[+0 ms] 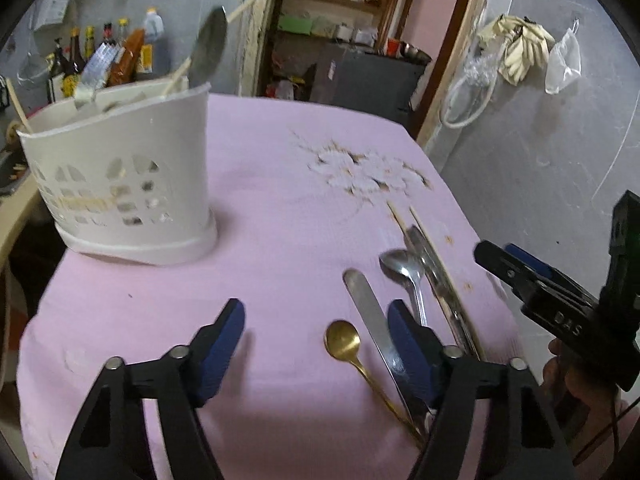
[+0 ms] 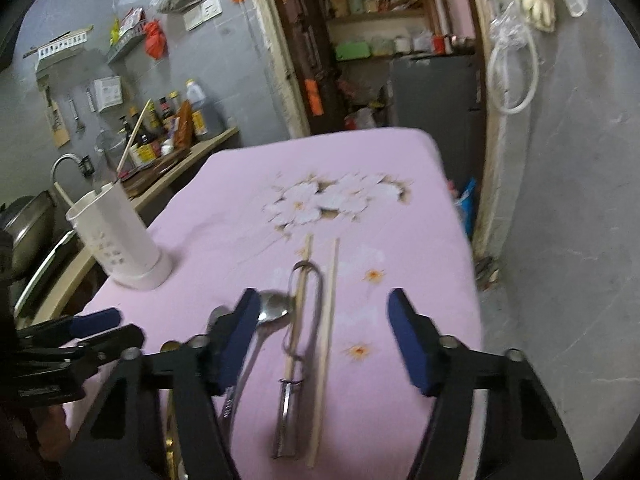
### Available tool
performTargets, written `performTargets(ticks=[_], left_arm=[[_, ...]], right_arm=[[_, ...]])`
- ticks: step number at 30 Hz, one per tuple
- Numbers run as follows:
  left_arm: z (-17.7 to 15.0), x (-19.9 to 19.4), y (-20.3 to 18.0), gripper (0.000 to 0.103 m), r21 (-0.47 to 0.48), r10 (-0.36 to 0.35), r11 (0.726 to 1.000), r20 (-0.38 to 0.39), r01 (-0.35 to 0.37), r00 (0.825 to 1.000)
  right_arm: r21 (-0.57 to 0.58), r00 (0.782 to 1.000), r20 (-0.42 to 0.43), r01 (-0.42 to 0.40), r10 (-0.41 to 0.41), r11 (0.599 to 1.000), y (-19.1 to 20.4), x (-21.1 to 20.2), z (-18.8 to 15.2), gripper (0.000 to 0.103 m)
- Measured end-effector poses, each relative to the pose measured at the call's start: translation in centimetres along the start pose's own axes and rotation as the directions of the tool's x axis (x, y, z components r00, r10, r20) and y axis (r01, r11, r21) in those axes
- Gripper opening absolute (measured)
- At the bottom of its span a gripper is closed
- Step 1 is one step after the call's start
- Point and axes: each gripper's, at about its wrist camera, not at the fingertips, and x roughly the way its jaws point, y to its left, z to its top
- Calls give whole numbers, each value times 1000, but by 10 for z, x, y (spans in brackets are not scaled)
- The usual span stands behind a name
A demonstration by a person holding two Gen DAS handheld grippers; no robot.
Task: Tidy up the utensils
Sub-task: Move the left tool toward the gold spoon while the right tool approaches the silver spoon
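1. The utensils are lying in a loose row on the right part of the pink cloth (image 1: 260, 216) covering the worktop: a gold spoon (image 1: 343, 341), a knife (image 1: 370, 312), a steel spoon (image 1: 402, 268), a wire-looped tool (image 2: 306, 312) and two chopsticks (image 2: 329, 320).
2. The white holder (image 1: 120, 184) is standing upright on the left part of the cloth, well apart from the row, with a ladle (image 1: 208, 46) and wooden handles sticking out of it.
3. The left gripper (image 1: 316, 344) is hovering above the cloth with its fingers (image 1: 222, 344) spread wide and holding nothing; the gold spoon's bowl is lying between them, near the right finger, and that finger is overlapping the knife and the steel spoon's handle in the left wrist view.
4. The right gripper (image 2: 324, 332) is also hanging open and empty; the wire-looped tool and the chopsticks are lying between its fingers (image 2: 408, 340), closer to the left one, and the steel spoon's bowl is showing just beside that left finger.
5. The two grippers are sitting near each other, each at the edge of the other's view.
6. Behind the worktop, bottles (image 2: 172, 124) are standing on a counter against a grey wall, and an open doorway is showing shelves (image 2: 380, 12).
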Motion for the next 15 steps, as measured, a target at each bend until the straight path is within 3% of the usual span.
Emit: performTargets(ticks=[2, 5, 11, 15], left_arm=[[-1, 5, 1, 54, -6, -16, 1000, -26, 16, 1000], [-3, 16, 0, 42, -11, -41, 999, -73, 41, 996], [-5, 29, -4, 27, 1, -69, 998, -121, 70, 990], [-6, 36, -6, 24, 10, -85, 996, -146, 88, 986]], right_arm=[[-11, 999, -20, -25, 25, 1000, 3, 4, -1, 35], [-25, 998, -39, -58, 57, 998, 7, 8, -4, 31], [-60, 988, -91, -129, 123, 990, 19, 15, -10, 20], [-62, 977, -136, -174, 164, 983, 24, 22, -14, 15]])
